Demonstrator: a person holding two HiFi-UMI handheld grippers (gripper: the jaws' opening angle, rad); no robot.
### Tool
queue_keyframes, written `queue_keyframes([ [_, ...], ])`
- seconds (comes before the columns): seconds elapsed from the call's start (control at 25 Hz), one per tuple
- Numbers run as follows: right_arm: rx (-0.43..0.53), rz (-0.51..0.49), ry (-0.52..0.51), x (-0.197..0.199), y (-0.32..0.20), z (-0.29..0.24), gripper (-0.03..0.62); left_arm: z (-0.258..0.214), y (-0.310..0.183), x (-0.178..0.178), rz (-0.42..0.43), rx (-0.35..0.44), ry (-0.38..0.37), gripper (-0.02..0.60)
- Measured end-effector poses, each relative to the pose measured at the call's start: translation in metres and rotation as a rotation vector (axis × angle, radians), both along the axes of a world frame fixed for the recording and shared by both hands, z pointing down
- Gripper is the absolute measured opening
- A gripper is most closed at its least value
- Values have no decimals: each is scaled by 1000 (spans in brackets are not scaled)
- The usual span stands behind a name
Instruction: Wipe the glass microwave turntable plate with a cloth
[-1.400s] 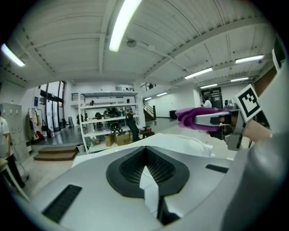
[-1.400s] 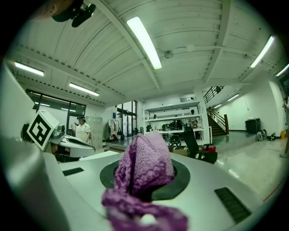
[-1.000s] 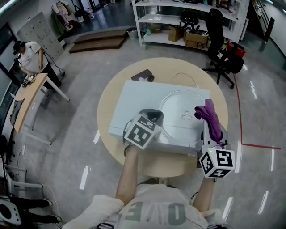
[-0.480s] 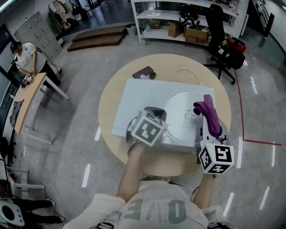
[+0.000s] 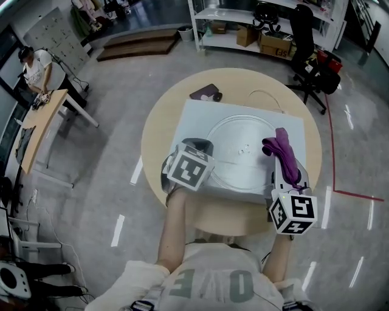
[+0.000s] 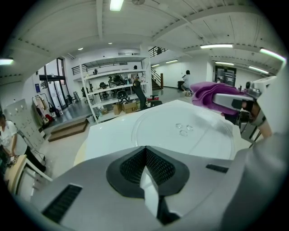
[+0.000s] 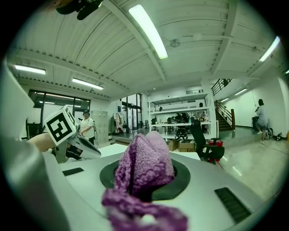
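One round glass plate, nubbly cloth

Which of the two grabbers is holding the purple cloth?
The right gripper: the purple cloth is bunched between its jaws. The left gripper grips the glass plate instead.

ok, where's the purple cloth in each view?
Head view: cloth right of centre, on the plate's right edge.
Left gripper view: upper right, over the plate's far rim.
Right gripper view: centre, between the jaws.
Shared landmark: white shelf.
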State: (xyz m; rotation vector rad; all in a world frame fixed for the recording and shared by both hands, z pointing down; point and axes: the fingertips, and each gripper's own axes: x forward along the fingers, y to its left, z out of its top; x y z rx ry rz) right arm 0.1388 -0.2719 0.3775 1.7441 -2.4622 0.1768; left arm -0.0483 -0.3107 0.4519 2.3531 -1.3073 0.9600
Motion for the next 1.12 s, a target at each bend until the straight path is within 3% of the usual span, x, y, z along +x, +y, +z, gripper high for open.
queue_keyframes([
  [0.2, -5, -40, 18, -24, 1, 2, 48, -1, 11, -16, -12, -1, 16, 3],
  [0.4, -6, -66, 30, -39, 2, 2, 48, 0, 29, -13, 37, 49, 11, 3],
  [0.64, -12, -100, 46, -56, 8, 4, 48, -8, 37, -16, 10, 206, 16, 3],
  [0.84, -5, -125, 54, -67, 10, 1, 48, -20, 38, -22, -20, 273, 96, 3],
  [1.0, -4, -149, 74, -77, 12, 0, 48, -19, 39, -23, -3, 251, 103, 3],
  [1.12, 3, -169, 97, -85, 10, -2, 48, -3, 40, -17, 23, 143, 36, 3],
])
